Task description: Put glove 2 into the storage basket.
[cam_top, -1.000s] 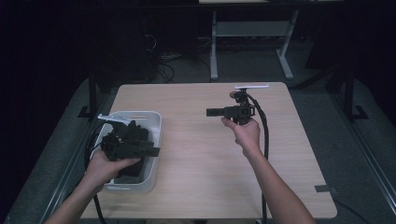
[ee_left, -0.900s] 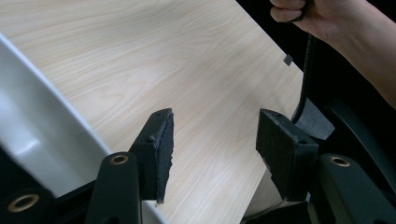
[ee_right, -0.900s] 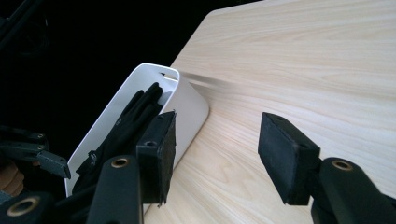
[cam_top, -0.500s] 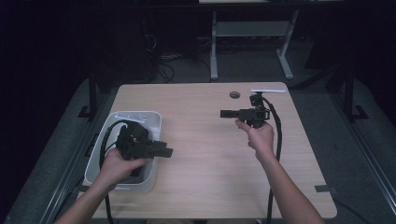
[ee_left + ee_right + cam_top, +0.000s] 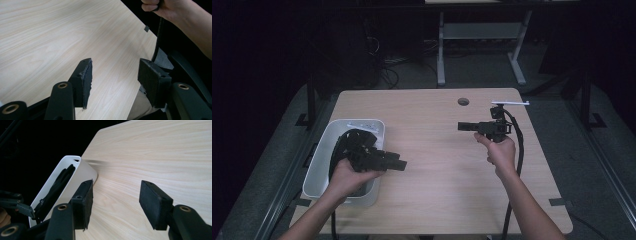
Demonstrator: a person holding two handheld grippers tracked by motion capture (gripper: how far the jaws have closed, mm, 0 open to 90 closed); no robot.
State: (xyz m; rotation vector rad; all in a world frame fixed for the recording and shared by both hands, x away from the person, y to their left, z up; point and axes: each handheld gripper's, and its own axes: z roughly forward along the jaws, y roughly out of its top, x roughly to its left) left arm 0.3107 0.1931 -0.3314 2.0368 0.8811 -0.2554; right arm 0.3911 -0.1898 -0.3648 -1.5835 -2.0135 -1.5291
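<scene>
A person sits at a light wooden table, forearms entering from the near edge, with a black two-jaw gripper in each hand. The left gripper is held over the right rim of a white plastic bin that stands at the table's left side, its jaws pointing right across the tabletop. In the left gripper view, that gripper has its padded jaws standing well apart with only bare wood between them; nothing is held. The bin holds a tangle of black cable or straps; exactly what they are cannot be told.

The right gripper is held above the table's right half, jaws pointing left toward the bin, well apart from the left gripper. In the right gripper view, its jaws are also wide and empty, with the bin's white wall beyond the left jaw. A black cable trails from the right gripper down past the person's wrist. A small round hole sits in the tabletop near the far edge.
</scene>
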